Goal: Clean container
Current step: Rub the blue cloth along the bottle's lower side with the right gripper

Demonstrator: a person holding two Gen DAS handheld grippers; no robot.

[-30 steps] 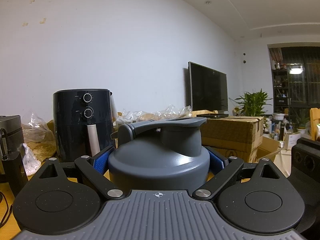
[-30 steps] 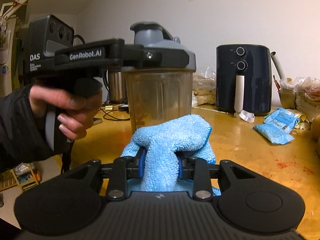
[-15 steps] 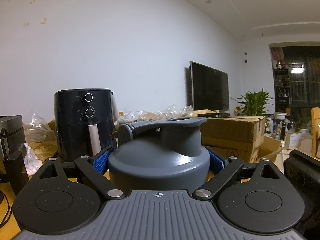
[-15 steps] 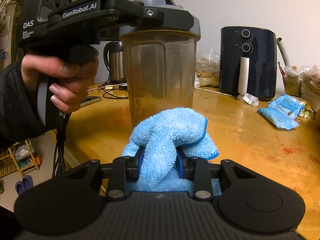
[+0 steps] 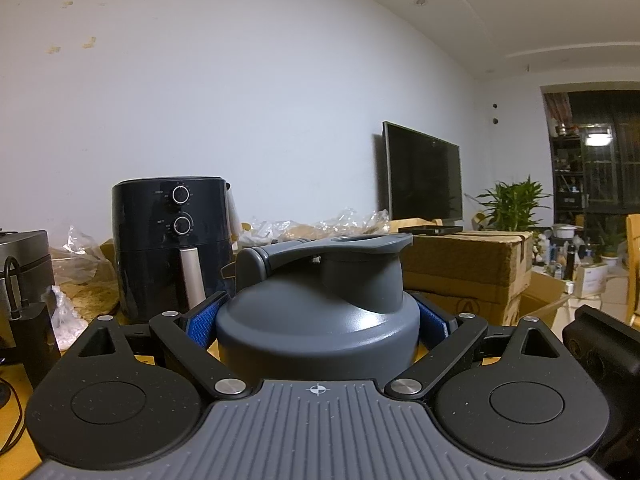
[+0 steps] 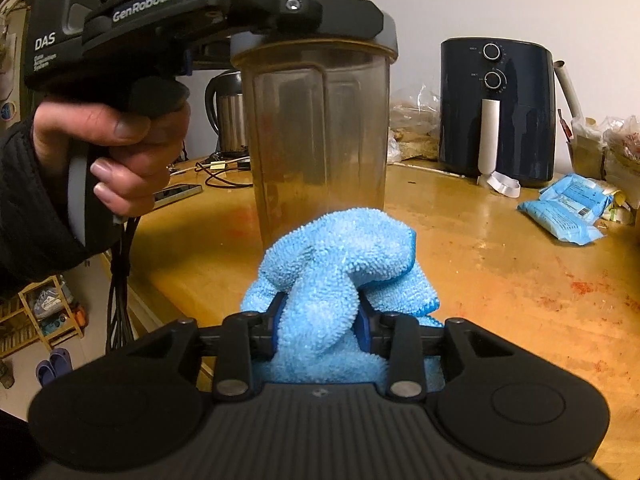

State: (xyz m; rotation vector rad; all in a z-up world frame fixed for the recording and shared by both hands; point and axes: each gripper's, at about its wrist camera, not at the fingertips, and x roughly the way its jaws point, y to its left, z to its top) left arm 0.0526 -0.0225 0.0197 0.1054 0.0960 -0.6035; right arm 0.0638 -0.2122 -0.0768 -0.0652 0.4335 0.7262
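The container [image 6: 320,132] is a cloudy, stained plastic shaker bottle with a grey flip-top lid [image 5: 316,320]. My left gripper [image 5: 318,318] is shut on that lid, blue pads on both sides, and holds the bottle upright above the table. In the right wrist view a hand [image 6: 120,148] grasps the left gripper's handle at upper left. My right gripper [image 6: 319,320] holds a bunched light-blue microfibre cloth [image 6: 340,252] between its pads. Its jaws have just been opening a little, and the cloth still fills the gap. The cloth's top reaches the bottle's lower front.
A yellow wooden table [image 6: 480,264] with red stains lies below. On it stand a dark air fryer [image 6: 496,112], a steel kettle [image 6: 228,116], a phone [image 6: 176,194] with cables, and blue packets [image 6: 568,208]. Cardboard boxes [image 5: 464,268] and a TV [image 5: 420,176] stand beyond.
In the right wrist view the bottle has grown larger and closer above the cloth. The right pads stand slightly wider on the cloth. The left wrist view is almost unchanged.
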